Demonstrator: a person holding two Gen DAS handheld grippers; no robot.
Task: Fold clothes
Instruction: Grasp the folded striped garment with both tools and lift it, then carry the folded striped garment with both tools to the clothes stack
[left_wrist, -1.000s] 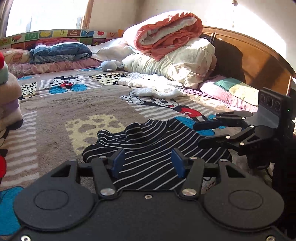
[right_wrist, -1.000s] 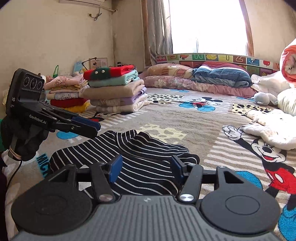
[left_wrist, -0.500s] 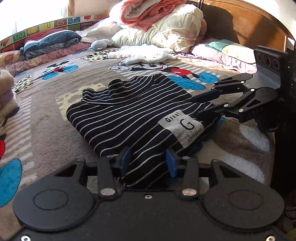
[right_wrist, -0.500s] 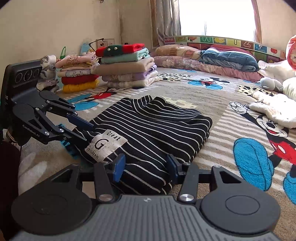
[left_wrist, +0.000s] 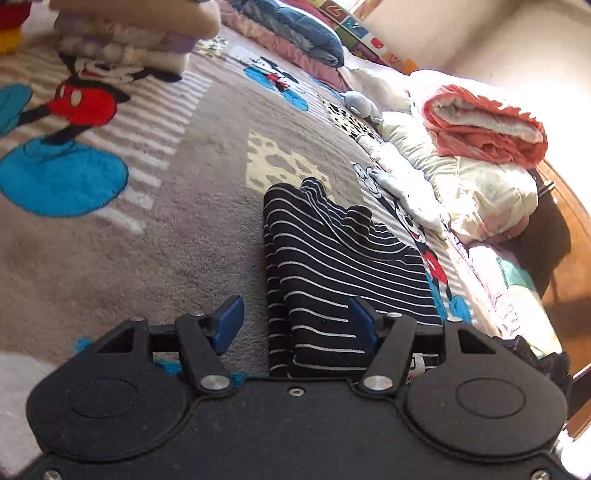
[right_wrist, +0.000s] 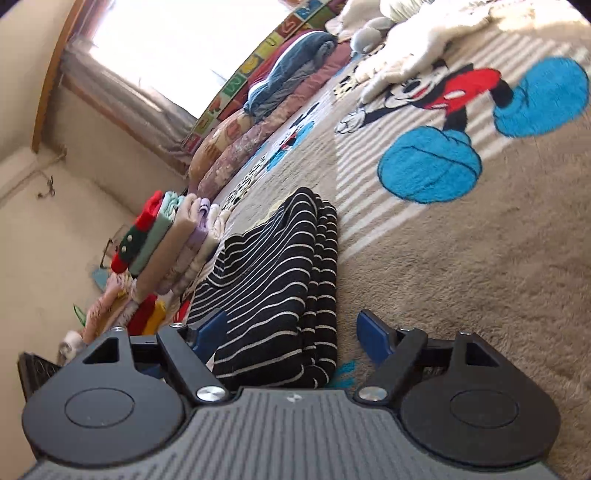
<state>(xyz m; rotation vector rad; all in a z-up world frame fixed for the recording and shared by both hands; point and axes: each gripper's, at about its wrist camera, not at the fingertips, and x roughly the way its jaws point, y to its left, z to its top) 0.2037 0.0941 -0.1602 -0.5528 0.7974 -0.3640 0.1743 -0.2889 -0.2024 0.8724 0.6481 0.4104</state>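
A black shirt with thin white stripes (left_wrist: 332, 266) lies folded on the cartoon-print blanket (left_wrist: 207, 229). My left gripper (left_wrist: 295, 325) is open and low at the near end of the shirt. The shirt's left folded edge runs between its blue pads (left_wrist: 229, 325). In the right wrist view the same striped shirt (right_wrist: 280, 280) shows as a layered fold. My right gripper (right_wrist: 291, 336) is open too, and the shirt's right edge lies between its fingers (right_wrist: 373, 339). Neither gripper pinches the cloth.
A stack of folded clothes (right_wrist: 166, 251) stands beyond the shirt, and the same stack (left_wrist: 129, 33) shows at the top left of the left wrist view. An orange blanket (left_wrist: 487, 125) on cream bedding, white garments (left_wrist: 406, 184) and a wooden headboard (left_wrist: 569, 236) lie on the other side.
Both grippers have opened wider and rolled to a tilt, each now at one side edge of the folded shirt. The shirt's white label has gone almost out of sight.
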